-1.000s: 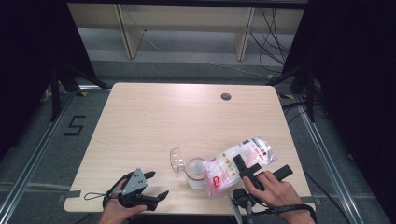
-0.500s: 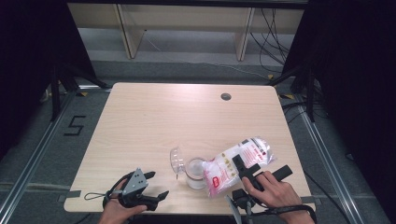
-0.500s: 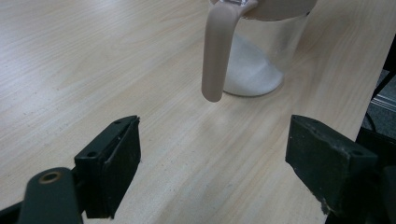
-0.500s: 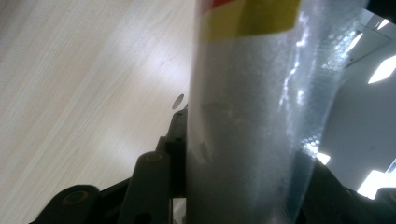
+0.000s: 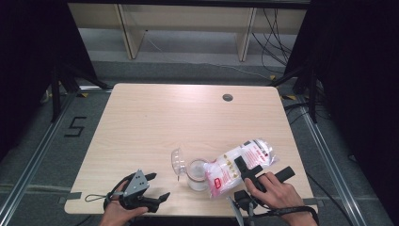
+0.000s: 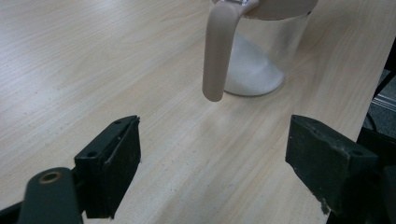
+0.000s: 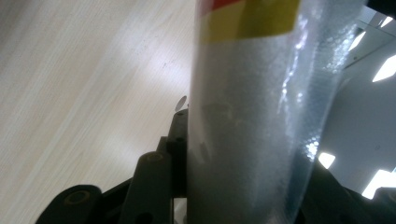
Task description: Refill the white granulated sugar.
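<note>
We are pouring: our right gripper clamps the sugar bag, tilted over the jar at the desk's near edge. Left gripper waits wide, empty. Next, tilt further, we judge.

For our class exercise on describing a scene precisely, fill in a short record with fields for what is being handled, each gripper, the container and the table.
Work in hand: pouring white grains from a bag into a jar
Right gripper: shut on the bag, which is tilted with its lower end at the jar
Left gripper: open, nothing between its fingers, low at the table's near edge
Jar: clear, upright, lid flipped open, white heap inside
Table: light wood, round hole near its far edge
</note>
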Demonstrator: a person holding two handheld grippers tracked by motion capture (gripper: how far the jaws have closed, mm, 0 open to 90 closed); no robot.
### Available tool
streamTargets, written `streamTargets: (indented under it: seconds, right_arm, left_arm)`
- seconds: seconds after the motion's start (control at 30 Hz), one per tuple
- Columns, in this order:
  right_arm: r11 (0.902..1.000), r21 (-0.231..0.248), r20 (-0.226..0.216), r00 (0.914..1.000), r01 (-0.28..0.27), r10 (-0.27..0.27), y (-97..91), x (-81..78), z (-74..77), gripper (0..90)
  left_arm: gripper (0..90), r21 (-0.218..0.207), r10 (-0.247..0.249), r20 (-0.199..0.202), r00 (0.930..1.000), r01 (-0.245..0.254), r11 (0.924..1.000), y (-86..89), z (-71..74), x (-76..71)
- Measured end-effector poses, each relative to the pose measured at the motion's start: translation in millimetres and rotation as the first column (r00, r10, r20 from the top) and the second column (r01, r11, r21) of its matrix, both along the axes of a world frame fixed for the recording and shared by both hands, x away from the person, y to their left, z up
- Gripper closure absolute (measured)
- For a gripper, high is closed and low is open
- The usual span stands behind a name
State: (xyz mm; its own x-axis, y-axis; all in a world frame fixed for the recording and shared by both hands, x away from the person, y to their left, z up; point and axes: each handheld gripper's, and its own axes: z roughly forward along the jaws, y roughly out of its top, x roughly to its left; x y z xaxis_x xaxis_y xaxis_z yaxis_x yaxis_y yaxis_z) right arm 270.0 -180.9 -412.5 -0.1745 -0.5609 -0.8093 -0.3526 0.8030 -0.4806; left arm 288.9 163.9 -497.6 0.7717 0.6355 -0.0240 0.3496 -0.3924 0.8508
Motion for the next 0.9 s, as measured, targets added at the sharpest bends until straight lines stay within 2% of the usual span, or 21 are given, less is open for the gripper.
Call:
streamTargets:
  seconds: [0.23,0.33,0.37,0.4,0.5,0.63,0.73,0.9]
  right_arm:
    - [1.0000,-0.004,-0.003,1.0000,0.004,-0.004,0.4,-0.6,0.6,66.9]
    - [1.0000,-0.006,0.001,1.0000,-0.001,0.001,0.8,-0.9,0.2,67.0]
    - [0.9999,0.000,0.014,0.9998,-0.011,0.011,0.4,-1.0,-0.4,67.0]
    - [1.0000,-0.005,-0.001,1.0000,-0.002,0.002,1.0,-1.0,0.2,67.1]
    - [0.9999,-0.001,0.007,0.9999,-0.011,0.011,1.1,-0.9,-0.3,67.1]
    - [0.9999,0.002,0.009,0.9999,-0.012,0.012,1.3,-1.2,0.0,67.2]
    - [1.0000,0.004,0.008,0.9999,-0.009,0.009,0.8,-1.1,0.3,67.3]
    - [0.9999,0.013,0.006,1.0000,-0.005,0.005,0.1,-1.4,1.1,67.3]
  left_arm:
    - [17.8,-0.011,0.002,-0.003,1.0000,-0.002,0.9999,-0.3,-0.1,-0.4]
    - [17.8,-0.016,0.004,-0.003,1.0000,-0.004,0.9999,-0.7,0.0,-0.6]
    - [17.8,-0.011,0.002,-0.002,1.0000,-0.002,0.9999,-0.4,0.2,-0.6]
    - [17.8,-0.006,-0.003,0.002,1.0000,0.003,1.0000,-0.1,0.3,-0.3]
    - [17.8,-0.022,0.004,-0.001,1.0000,-0.004,0.9997,-0.7,-0.1,-0.4]
    - [17.8,0.008,-0.010,0.019,0.9998,0.010,0.9999,2.6,1.8,1.3]
    - [17.8,-0.009,0.005,0.000,1.0000,-0.005,0.9999,0.5,0.3,0.0]
    - [17.8,-0.006,0.008,-0.001,1.0000,-0.009,0.9999,1.1,1.1,-0.4]
